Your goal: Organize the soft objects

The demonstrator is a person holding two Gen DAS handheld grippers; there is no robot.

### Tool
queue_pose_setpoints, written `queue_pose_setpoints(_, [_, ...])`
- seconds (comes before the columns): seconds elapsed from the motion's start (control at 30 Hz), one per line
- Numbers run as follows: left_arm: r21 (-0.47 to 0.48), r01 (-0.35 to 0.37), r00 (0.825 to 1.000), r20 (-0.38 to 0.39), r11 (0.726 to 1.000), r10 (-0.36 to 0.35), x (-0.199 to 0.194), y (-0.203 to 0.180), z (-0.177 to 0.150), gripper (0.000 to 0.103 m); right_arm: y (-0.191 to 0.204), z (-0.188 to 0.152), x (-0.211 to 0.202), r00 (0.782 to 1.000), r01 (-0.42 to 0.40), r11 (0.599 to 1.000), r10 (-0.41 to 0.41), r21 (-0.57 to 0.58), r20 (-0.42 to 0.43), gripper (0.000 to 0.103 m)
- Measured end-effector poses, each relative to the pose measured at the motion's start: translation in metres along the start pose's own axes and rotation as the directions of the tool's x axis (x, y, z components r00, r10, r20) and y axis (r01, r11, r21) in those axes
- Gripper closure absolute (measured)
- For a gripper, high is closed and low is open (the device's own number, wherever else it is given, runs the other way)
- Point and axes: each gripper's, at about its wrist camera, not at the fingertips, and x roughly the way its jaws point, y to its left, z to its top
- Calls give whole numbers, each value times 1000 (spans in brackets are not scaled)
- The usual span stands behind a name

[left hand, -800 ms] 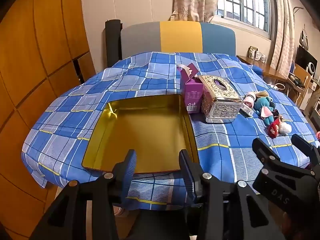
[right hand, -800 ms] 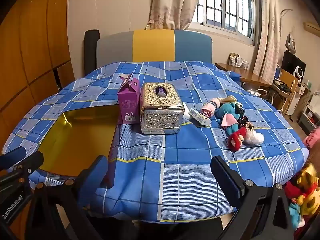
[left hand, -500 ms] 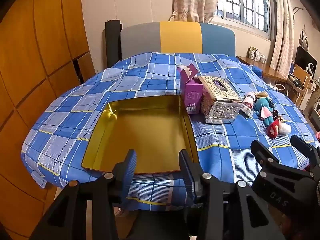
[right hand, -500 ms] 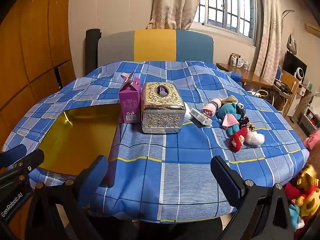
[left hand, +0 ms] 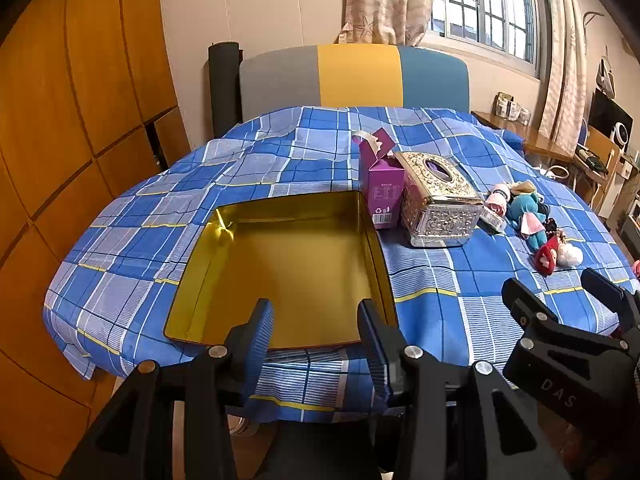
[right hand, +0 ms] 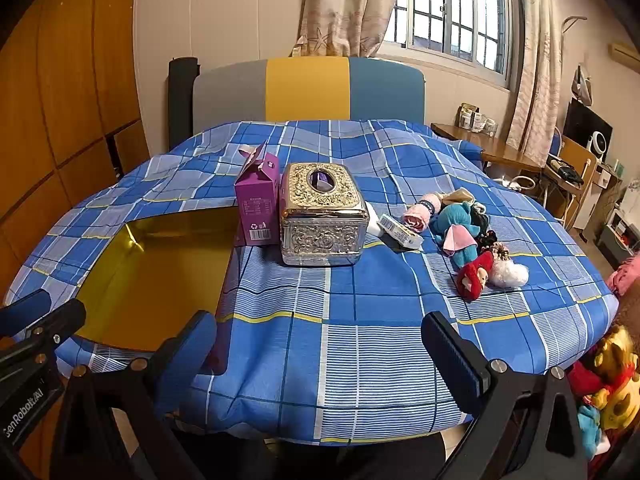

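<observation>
Honestly, nothing's been sorted yet as far as I can see. The gold tin (left hand: 280,264) sits right ahead of the left claw (left hand: 316,332), bare inside, on the desk (right hand: 360,320) with its blue checked cloth. The soft toys (right hand: 460,232) are all in a loose heap ahead and to the right of the right claw (right hand: 316,344), well apart from the tin: a pink roll, a teal plush, a red-haired doll (right hand: 474,276) and a white fluffy ball (right hand: 510,274) touching it. So I'd say the whole job is left, assuming the tin is where they're meant to go.

Left claw is partly open with nothing between its fingers, hanging over the near edge of the tin. Right claw is spread as wide as it goes, also empty, hovering off the front edge of the desk.

Between tin and toys stand a purple carton (right hand: 258,206) and an ornate silver tissue box (right hand: 322,220), touching side by side.

Writing: "DAS" on the right claw's body seen from the left camera, "GenRobot.AI" on the left one seen from the right. The carton has a barcode and a recycling mark; its small print is too tiny to read. A small white packet (right hand: 400,232) beside the toys has a barcode too.
</observation>
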Motion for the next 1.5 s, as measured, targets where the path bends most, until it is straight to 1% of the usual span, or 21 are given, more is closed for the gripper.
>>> queue_pose_setpoints(0.8, [-6, -2, 1000, -20, 1000, 1, 4, 2, -2, 59, -1, 0, 4, 1000, 1, 1000, -1, -2, -21, 0])
queue_pose_setpoints(1.07, [-9, -13, 1000, -25, 1000, 13, 7, 3, -2, 59, -3, 0, 6, 1000, -12, 1000, 13, 7, -29, 0])
queue_pose_setpoints(1.5, [-12, -24, 999, -42, 1000, 24, 11, 5, -3, 59, -3, 0, 6, 1000, -10, 1000, 10, 9, -26, 0])
